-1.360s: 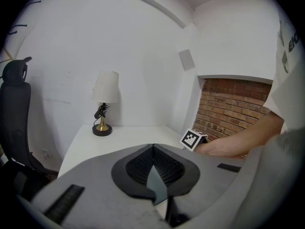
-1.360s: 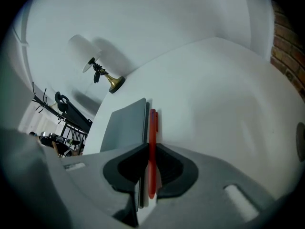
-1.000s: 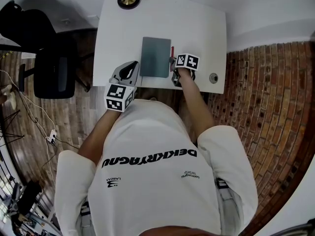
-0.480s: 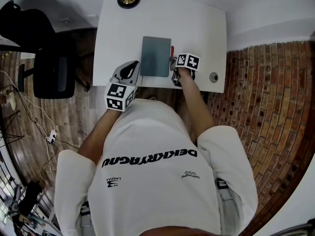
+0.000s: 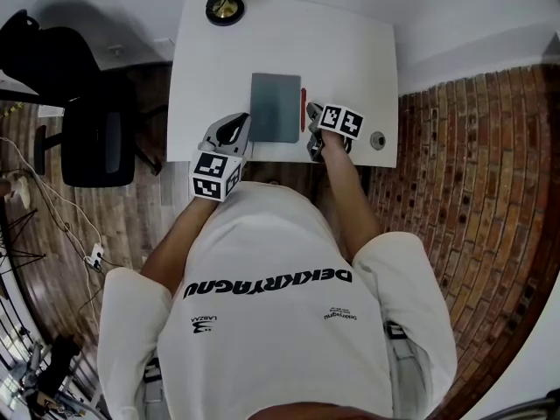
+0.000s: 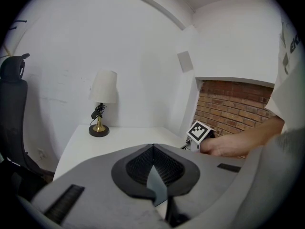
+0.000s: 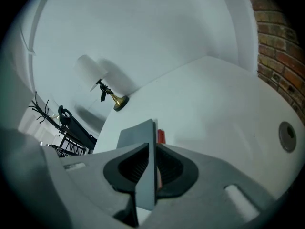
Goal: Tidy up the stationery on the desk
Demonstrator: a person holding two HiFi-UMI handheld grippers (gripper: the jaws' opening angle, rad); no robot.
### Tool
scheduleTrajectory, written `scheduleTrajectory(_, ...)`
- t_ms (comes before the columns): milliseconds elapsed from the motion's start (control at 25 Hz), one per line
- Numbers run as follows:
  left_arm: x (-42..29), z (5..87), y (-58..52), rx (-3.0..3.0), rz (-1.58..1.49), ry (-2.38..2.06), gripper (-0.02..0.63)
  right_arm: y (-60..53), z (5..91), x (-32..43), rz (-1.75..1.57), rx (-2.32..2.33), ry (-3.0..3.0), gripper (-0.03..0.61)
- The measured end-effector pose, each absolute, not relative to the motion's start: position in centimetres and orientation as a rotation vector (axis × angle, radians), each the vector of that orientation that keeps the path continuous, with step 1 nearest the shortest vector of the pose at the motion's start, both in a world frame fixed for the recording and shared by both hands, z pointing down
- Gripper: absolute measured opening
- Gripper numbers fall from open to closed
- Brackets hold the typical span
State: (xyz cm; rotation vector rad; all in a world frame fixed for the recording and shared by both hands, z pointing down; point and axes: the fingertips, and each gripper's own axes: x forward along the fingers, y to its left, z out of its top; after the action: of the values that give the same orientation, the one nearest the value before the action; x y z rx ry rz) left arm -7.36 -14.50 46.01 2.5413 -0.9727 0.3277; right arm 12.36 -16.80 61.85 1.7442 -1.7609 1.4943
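Note:
A grey notebook [image 5: 276, 106] lies flat in the middle of the white desk [image 5: 350, 51]. A red pen [image 5: 304, 109] lies along its right edge. My left gripper [image 5: 234, 129] is at the notebook's near left corner, and a thin grey wedge of that corner [image 6: 156, 191] shows between its closed jaws [image 6: 153, 175]. My right gripper [image 5: 312, 135] is at the near right corner. Its jaws [image 7: 153, 175] are shut on the notebook's edge [image 7: 143, 142], and the red pen [image 7: 160, 136] lies right beside it.
A small lamp [image 5: 225, 8] with a brass base stands at the desk's far left edge. A round grommet [image 5: 378, 140] sits near the desk's right front corner. A black chair [image 5: 96, 129] stands left of the desk. Brick flooring [image 5: 472, 173] lies to the right.
My right gripper has slid slightly right and nearer along the notebook's edge, so more of the red pen shows. The left gripper has stayed at its corner.

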Motion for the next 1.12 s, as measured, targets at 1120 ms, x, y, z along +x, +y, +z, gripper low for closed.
scheduleTrajectory(1120, -4.2, 42.7, -12.1, 2.712, 0.321, -0.863, -0.003, -12.4, 43.9, 5.8, 0.738, 1.959, -2.263, -0.003)
